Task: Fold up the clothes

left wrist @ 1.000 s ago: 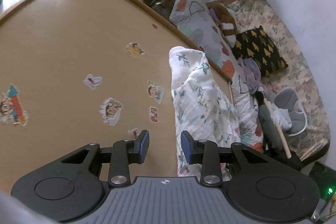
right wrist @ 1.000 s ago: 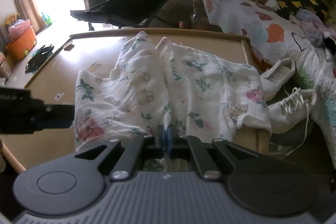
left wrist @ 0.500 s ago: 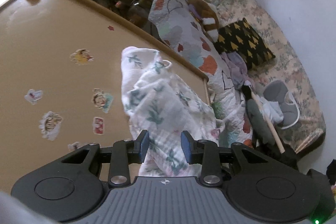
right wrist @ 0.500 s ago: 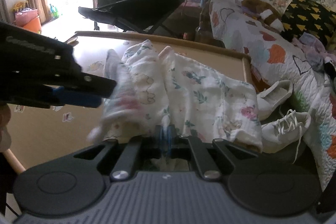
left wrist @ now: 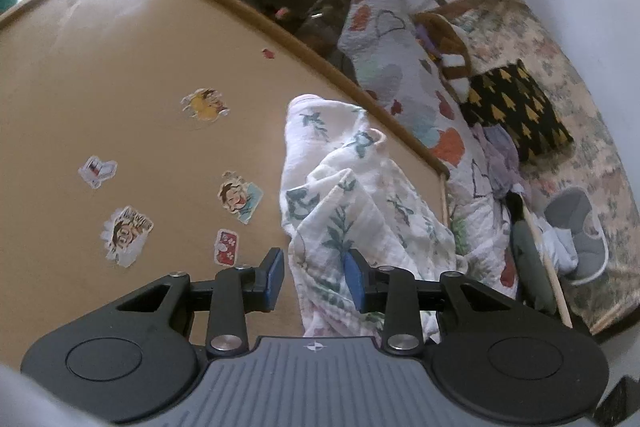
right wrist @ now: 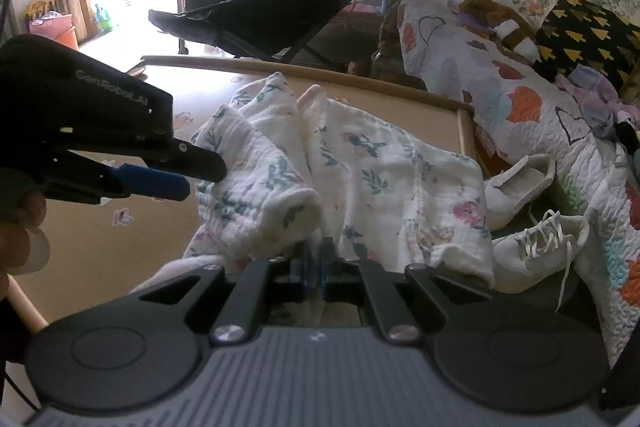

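In the left wrist view, the left gripper (left wrist: 314, 277) had just widened its jaws, part-open with the floral garment (left wrist: 360, 211) between them, unpinched; earlier only bare table (left wrist: 120, 87) lay there. In the right wrist view, the right gripper (right wrist: 314, 261) stayed clamped on the garment's near edge, while a fold had been carried over the left side.

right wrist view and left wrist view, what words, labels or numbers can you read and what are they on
"GenRobot.AI": white lettering on the black body of the left gripper, right wrist view.
Large cartoon sticker on the table: has lettering across its top, too blurred to read.
Other stickers: pictures only, or too small to tell.
No readable text elsewhere.
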